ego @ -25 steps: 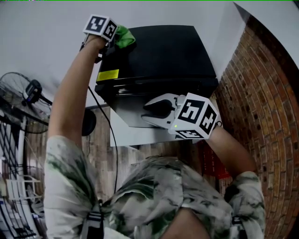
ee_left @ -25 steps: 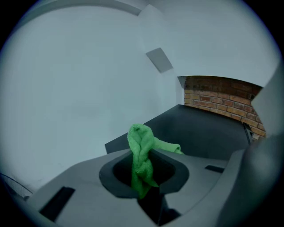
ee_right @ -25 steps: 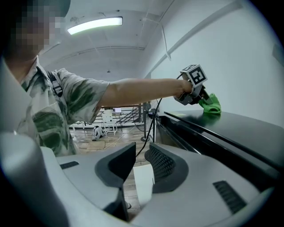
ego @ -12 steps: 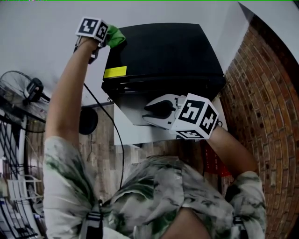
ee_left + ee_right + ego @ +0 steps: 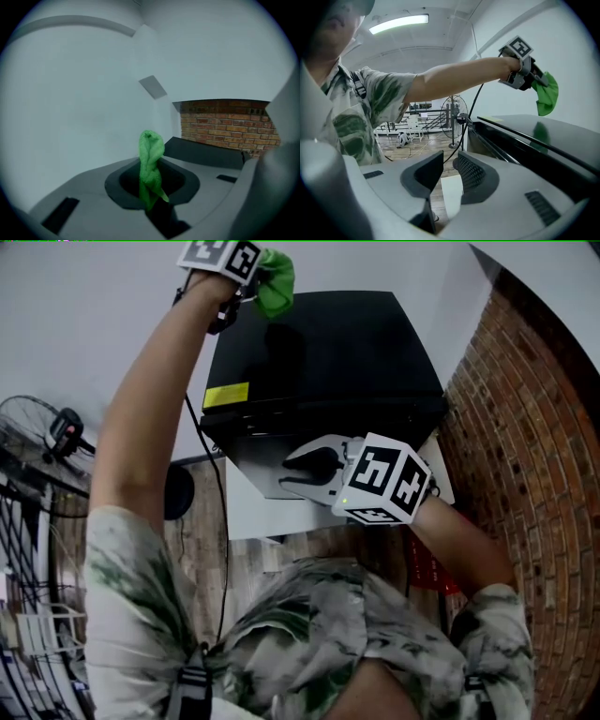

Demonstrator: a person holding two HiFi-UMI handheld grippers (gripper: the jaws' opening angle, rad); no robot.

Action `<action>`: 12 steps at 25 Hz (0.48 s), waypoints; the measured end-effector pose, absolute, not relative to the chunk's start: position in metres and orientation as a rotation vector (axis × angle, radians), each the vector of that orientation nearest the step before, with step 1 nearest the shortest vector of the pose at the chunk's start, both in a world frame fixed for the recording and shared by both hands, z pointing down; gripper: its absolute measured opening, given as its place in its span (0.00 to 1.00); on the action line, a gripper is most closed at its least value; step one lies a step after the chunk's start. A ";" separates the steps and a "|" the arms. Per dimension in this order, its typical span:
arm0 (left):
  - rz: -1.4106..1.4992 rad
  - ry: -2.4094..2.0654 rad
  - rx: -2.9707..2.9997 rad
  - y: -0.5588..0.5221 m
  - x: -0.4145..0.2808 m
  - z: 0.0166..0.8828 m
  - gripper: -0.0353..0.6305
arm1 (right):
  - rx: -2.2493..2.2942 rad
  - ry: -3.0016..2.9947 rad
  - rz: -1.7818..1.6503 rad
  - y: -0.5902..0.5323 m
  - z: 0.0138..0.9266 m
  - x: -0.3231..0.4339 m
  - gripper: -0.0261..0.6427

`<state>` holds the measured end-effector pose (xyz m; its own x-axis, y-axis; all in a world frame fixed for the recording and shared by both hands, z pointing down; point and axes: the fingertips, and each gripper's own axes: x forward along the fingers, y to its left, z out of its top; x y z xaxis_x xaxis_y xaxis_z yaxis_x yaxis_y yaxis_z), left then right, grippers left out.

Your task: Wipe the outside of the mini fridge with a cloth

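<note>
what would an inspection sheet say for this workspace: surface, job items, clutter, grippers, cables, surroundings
surface: mini fridge top is black, glossy and bare, with a yellow label at its near left edge.
job's things: green cloth hangs bunched above the fridge's far left corner, seemingly not touching it.
clutter: nothing seen.
grippers: left gripper shut on the cloth; right gripper open, nothing between its jaws, by the fridge's front.
cables: black cable hangs down past the fridge's left side.
surroundings: brick wall right, white wall behind, fan left, wooden floor.
</note>
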<state>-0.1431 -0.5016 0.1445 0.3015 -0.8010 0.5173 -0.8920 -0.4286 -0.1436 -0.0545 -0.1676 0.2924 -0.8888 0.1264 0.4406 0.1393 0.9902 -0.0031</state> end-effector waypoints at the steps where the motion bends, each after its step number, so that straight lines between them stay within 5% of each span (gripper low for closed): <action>1: 0.796 -1.551 2.410 -0.505 -0.128 0.143 0.17 | -0.181 -2.682 -0.042 -0.169 0.291 -0.053 0.21; 12: 0.815 -1.316 2.565 -0.550 0.026 0.150 0.17 | -0.158 -2.641 -0.011 -0.184 0.283 -0.026 0.21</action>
